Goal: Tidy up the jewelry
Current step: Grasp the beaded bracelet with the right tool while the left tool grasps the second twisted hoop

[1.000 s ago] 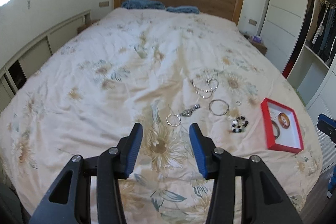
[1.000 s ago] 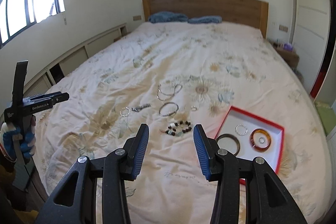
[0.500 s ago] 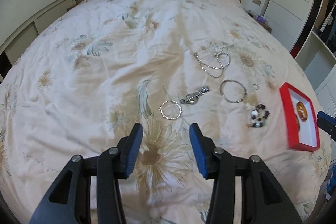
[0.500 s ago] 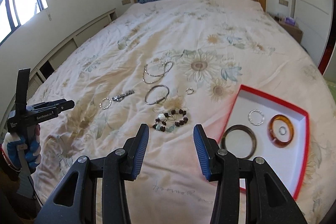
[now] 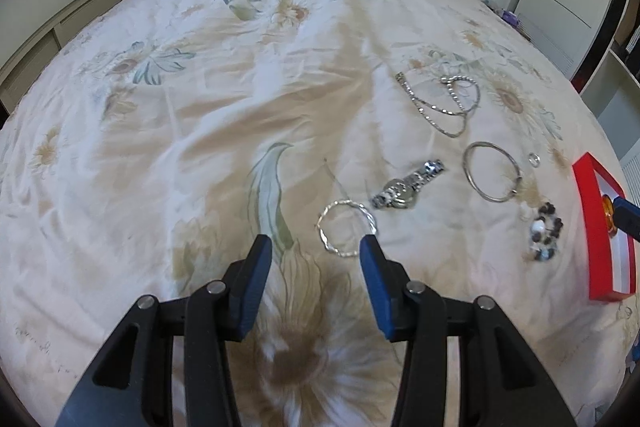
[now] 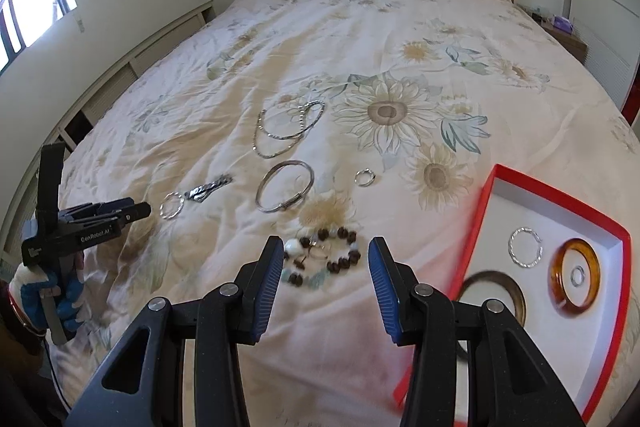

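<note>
My left hand-held gripper (image 5: 316, 253) hangs released low in its frame, blue ribbed pads apart with nothing between them, over the cream sunflower-print quilt (image 5: 200, 115) on the bed. Just beyond its right pad lies a twisted silver wire bangle (image 5: 346, 227), thin and rope-textured. Right of it sits a silver metal link watch (image 5: 408, 185), its face blurred. Further right is a plain round silver bangle (image 5: 493, 171) with a small clasp, and above it a loose silver chain necklace (image 5: 444, 105) in overlapping loops. A tiny silver ring (image 5: 533, 159) lies near the right edge.

My right hand-held gripper (image 6: 325, 261) is also released, and the dark wooden bead bracelet (image 6: 322, 259) with white and pale green beads lies on the quilt between its pads in the lower middle of the frame, smeared by blur.

At the lower right of that frame lies the red-rimmed white tray (image 6: 486, 203), cut off by the edge. Inside lie a twisted silver hoop (image 6: 525, 247), a glossy amber bangle (image 6: 575, 277) with a small silver ring (image 6: 577, 275) inside it, and a dark brown bangle (image 6: 496, 287) partly hidden behind my gripper finger.
</note>
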Action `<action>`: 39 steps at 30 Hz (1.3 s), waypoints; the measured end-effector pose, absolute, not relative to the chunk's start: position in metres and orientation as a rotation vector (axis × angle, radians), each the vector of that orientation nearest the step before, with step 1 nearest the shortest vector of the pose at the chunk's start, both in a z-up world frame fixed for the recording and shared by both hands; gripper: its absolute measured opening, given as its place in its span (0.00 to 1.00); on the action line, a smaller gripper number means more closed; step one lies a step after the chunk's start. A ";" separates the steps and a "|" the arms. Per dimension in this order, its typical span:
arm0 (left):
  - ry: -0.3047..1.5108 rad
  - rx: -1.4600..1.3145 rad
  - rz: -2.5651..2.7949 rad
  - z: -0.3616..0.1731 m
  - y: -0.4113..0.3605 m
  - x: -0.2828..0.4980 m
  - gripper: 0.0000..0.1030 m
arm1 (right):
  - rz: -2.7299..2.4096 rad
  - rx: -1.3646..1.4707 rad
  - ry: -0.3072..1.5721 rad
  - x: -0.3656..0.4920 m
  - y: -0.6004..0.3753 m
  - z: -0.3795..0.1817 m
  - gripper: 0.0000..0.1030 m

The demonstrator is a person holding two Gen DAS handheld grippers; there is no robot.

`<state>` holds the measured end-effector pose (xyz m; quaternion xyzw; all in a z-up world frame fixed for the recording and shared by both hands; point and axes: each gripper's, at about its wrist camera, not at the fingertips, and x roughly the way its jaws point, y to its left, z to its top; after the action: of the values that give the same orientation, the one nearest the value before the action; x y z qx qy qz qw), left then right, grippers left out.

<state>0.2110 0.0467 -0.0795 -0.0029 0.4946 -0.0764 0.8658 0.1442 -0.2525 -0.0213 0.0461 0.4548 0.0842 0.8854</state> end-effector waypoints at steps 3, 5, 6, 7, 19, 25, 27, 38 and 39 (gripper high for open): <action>1.043 -0.004 -0.161 -0.087 0.047 0.218 0.42 | 0.176 0.101 0.959 0.151 -0.252 -0.030 0.43; 1.052 -0.001 -0.160 -0.093 0.047 0.223 0.42 | 0.177 0.097 0.980 0.154 -0.249 -0.039 0.43; 1.055 0.002 -0.161 -0.095 0.047 0.225 0.42 | 0.175 0.094 0.991 0.156 -0.248 -0.042 0.43; 1.057 0.005 -0.161 -0.098 0.047 0.226 0.42 | 0.171 0.089 1.004 0.158 -0.247 -0.047 0.43; 1.082 0.077 -0.172 -0.120 0.041 0.239 0.42 | 0.060 -0.003 1.167 0.199 -0.243 -0.091 0.40; 1.076 0.139 -0.169 -0.124 0.033 0.240 0.40 | 0.057 -0.011 1.198 0.207 -0.239 -0.104 0.29; 1.057 0.150 -0.161 -0.124 0.031 0.238 0.37 | 0.065 -0.007 1.199 0.208 -0.237 -0.106 0.22; 1.011 0.108 -0.160 -0.112 0.042 0.228 0.10 | 0.119 0.001 1.156 0.195 -0.227 -0.098 0.10; 1.010 0.102 -0.160 -0.110 0.043 0.227 0.09 | 0.121 0.003 1.147 0.192 -0.226 -0.095 0.10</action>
<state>0.2266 0.0428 -0.1104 0.0486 0.4832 -0.0764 0.8708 0.1925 -0.2264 -0.0954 0.0016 0.5422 0.0572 0.8383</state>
